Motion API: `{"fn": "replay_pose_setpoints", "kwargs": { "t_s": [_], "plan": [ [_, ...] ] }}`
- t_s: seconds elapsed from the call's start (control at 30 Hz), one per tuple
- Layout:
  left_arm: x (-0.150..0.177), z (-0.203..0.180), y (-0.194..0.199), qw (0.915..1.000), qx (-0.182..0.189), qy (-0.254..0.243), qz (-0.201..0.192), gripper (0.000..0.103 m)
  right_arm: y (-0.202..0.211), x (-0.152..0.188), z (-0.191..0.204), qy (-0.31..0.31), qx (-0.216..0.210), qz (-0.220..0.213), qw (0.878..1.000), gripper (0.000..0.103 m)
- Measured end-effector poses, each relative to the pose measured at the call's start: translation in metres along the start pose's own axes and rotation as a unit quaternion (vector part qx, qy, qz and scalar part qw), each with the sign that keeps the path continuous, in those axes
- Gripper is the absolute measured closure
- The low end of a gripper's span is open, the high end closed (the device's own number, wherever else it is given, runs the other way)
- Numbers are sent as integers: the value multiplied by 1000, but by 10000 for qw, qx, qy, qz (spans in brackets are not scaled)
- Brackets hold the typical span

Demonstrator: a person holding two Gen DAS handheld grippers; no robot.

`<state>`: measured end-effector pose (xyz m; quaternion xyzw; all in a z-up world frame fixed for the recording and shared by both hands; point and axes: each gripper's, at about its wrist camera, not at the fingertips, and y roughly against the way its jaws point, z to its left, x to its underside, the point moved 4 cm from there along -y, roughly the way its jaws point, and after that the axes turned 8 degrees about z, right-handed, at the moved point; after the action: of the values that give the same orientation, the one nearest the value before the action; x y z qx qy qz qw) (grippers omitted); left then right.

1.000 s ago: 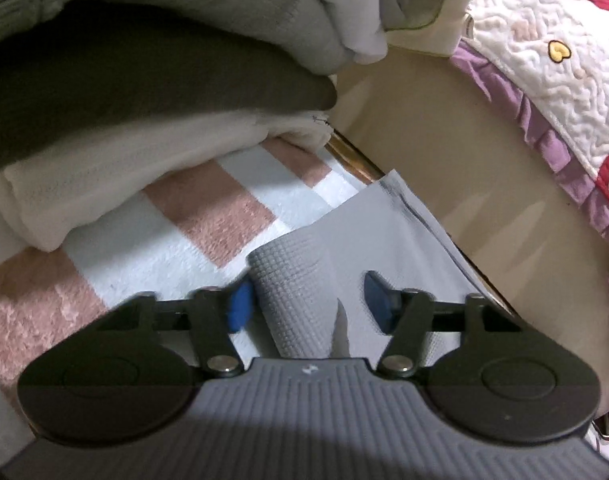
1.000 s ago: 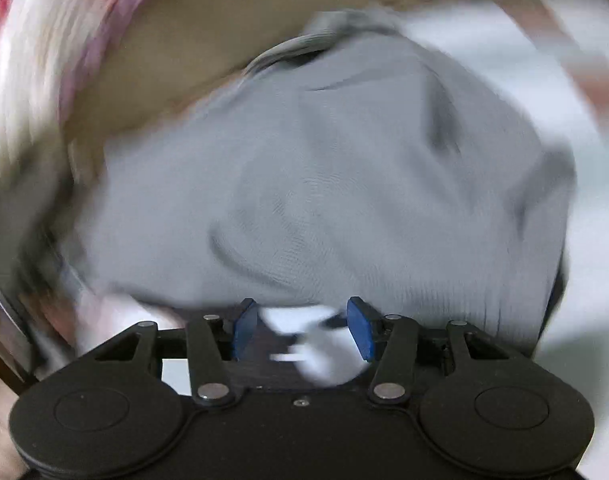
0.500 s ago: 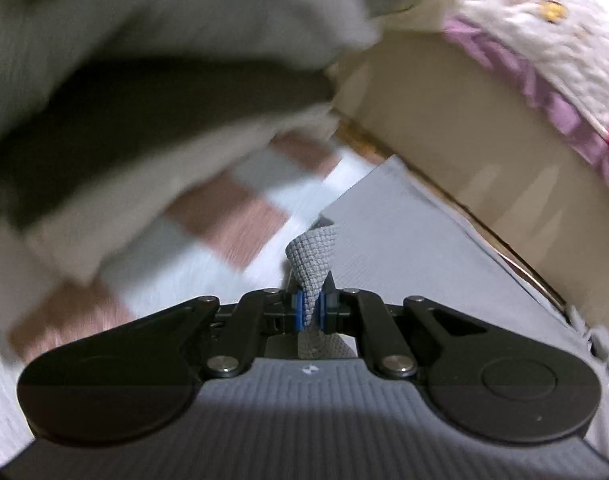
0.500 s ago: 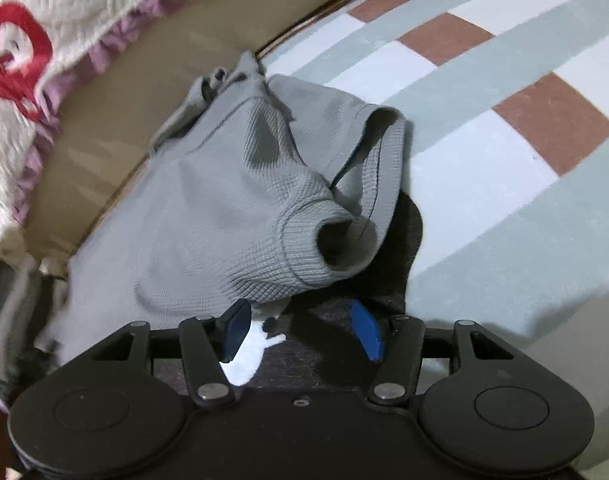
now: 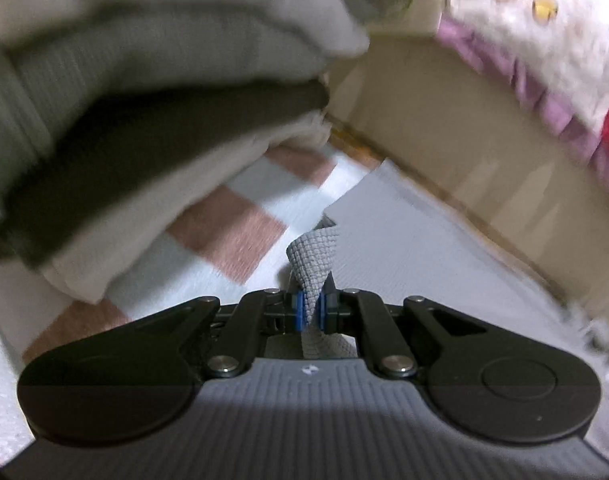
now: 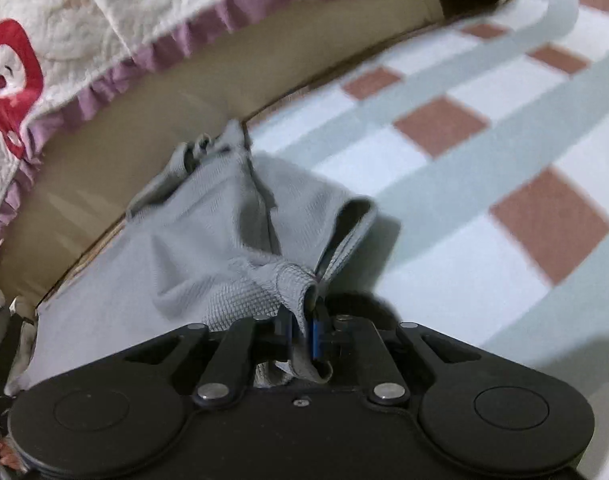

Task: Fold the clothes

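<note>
A grey waffle-knit garment (image 5: 416, 240) lies on a checked cloth (image 5: 232, 232) along a wooden edge. In the left wrist view my left gripper (image 5: 313, 310) is shut on a ribbed grey cuff (image 5: 314, 256) that stands up between the blue pads. In the right wrist view the same grey garment (image 6: 208, 216) is bunched, with a sleeve opening at its right. My right gripper (image 6: 302, 334) is shut on a ribbed hem fold (image 6: 292, 284) of it, raised a little off the cloth.
A stack of folded clothes (image 5: 152, 92), white, dark and grey, sits at the left on the checked cloth (image 6: 484, 160). A beige board (image 5: 444, 120) and a quilted white-and-purple cover (image 6: 84, 28) border the far side.
Both grippers went from open to shut on the grey garment: the left half a second ago, the right just now. The right one has lifted its hem fold slightly.
</note>
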<state>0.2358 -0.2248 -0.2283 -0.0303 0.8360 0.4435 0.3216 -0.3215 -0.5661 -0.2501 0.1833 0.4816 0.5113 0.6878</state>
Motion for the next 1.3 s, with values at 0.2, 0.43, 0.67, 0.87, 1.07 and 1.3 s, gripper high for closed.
{"fn": "replay_pose_setpoints", "kwargs": {
  "t_s": [0.2,0.43,0.67,0.87,1.07,1.3],
  "plan": [
    [4,6,19,9999,4,26,170,97,48,-3,7,455,213,24,9987,99],
    [5,14,44,9993,-353,-115,42,96,55,14,12,591,121,399,9974,99],
    [22,41,17,9929,-1054,-142,534,93,51,42,0,747,498,877,9921,98],
    [25,23,27,9728,-2032,-1027,436,85,64,33,-25,189,545,788,9952,66],
    [52,-62,66,9680,-1672,-1854,262,69,94,7,-44,-512,254,367,9977,60],
    [117,-211,74,9721,523,-2109,888,62,36,-5,-11,-129,-1025,1145,9880,90]
  ]
}}
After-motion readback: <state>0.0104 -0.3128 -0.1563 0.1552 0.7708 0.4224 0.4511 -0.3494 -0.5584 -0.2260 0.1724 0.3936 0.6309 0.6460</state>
